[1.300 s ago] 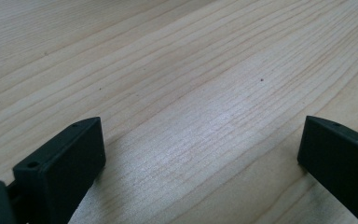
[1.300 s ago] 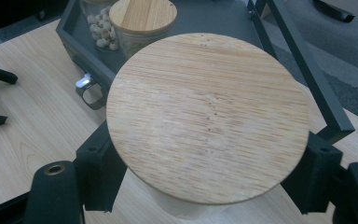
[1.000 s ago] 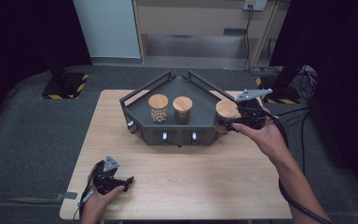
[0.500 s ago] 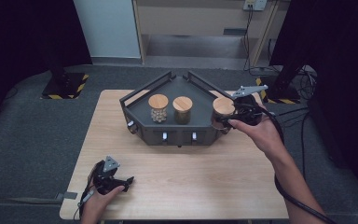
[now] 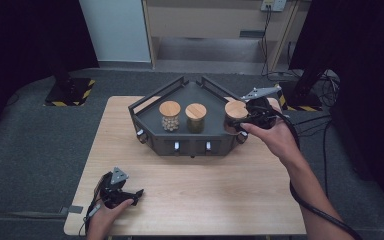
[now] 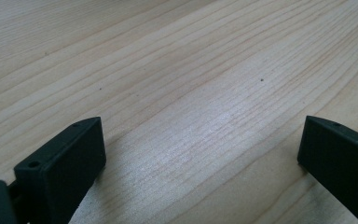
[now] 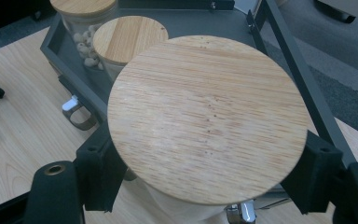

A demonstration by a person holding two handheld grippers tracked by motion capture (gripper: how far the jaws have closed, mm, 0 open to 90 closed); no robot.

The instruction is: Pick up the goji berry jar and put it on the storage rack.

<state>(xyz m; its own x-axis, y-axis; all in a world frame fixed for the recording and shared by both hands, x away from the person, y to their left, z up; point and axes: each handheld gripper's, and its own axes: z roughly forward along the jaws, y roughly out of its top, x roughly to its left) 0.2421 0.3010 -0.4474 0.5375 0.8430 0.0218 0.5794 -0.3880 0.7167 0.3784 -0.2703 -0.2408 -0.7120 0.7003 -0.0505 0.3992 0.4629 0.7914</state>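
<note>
the right gripper [image 5: 237,123], clamped on the jar [image 7: 207,116], had carried it inward over the rack [image 5: 150,127]'s corner; left gripper [image 5: 135,194] sat apart.

Two lidded jars [image 5: 182,116] in tray [image 5: 150,100]

A jar with a round wooden lid [image 7: 207,119] is clamped between the right gripper [image 7: 205,179]'s two black jaws right at the dark grey tray [image 7: 286,60]'s near corner, with two more wooden-lidded jars, one [image 7: 130,39] plain and one [image 7: 84,7] with pale round bits, seen in the tray behind it.
</note>
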